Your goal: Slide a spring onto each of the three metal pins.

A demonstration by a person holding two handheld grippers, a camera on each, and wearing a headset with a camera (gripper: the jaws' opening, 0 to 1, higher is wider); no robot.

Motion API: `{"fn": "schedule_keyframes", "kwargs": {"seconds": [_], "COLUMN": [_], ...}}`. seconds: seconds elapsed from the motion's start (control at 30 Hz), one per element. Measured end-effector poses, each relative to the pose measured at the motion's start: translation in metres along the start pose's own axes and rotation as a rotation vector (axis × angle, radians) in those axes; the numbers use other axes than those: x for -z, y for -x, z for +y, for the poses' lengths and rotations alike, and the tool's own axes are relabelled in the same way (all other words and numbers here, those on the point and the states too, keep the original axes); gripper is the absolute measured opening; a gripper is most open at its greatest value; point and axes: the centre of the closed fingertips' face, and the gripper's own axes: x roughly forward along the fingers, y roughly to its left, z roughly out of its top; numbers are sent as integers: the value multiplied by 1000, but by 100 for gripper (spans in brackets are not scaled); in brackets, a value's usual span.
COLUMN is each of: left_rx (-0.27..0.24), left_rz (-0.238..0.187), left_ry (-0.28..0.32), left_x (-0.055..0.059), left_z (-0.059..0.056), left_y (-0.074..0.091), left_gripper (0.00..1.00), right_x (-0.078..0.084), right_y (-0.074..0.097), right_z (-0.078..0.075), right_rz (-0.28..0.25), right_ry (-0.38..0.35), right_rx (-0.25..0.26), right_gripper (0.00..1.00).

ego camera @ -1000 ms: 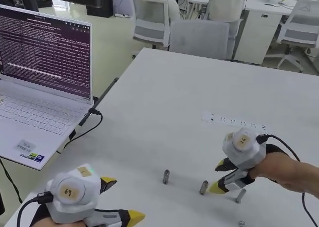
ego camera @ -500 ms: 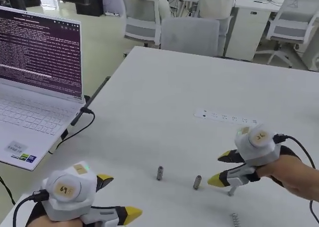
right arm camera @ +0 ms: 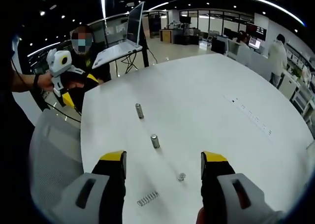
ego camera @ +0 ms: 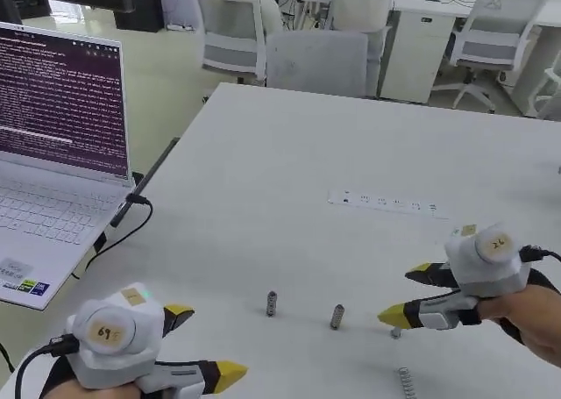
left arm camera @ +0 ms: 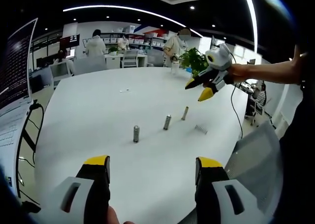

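Note:
Three small pins stand in a row on the white table. A spring sits on the left pin [ego camera: 272, 303] and another on the middle pin [ego camera: 337, 317]. The right pin [ego camera: 395, 332] is bare metal. A loose spring [ego camera: 406, 381] lies flat in front of it. My right gripper [ego camera: 405, 292] hovers open and empty just right of the bare pin. Its own view looks down on the bare pin [right arm camera: 181, 176] and the loose spring [right arm camera: 147, 198]. My left gripper [ego camera: 206, 342] is open and empty at the near left, well short of the left pin [left arm camera: 136, 133].
An open laptop [ego camera: 53, 153] stands at the left, with its black cable [ego camera: 131, 210] trailing along the table edge. A white power strip [ego camera: 381, 203] lies behind the pins. Office chairs [ego camera: 316, 61] and people are beyond the far edge.
My right gripper has drawn back to the right, away from the middle and right pins. The head camera has shifted, bringing the loose spring into sight. The left gripper has barely moved.

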Motion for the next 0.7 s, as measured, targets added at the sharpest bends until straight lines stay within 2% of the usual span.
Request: {"fn": "schedule_keyframes", "kwargs": {"seconds": [0.43,0.7], "left_rx": [16,19], "left_rz": [3,6], "left_ry": [-11,-14], "left_x": [-3,-4], "left_z": [-4,-3], "left_y": [-6,-8], "left_gripper": [67,67], "right_x": [24,41], "right_y": [35,48], "right_z": [-6,0], "right_rz": [-64,-72], "right_ry": [-93,-137], "right_rx": [80,105], "right_gripper": [66,68]}}
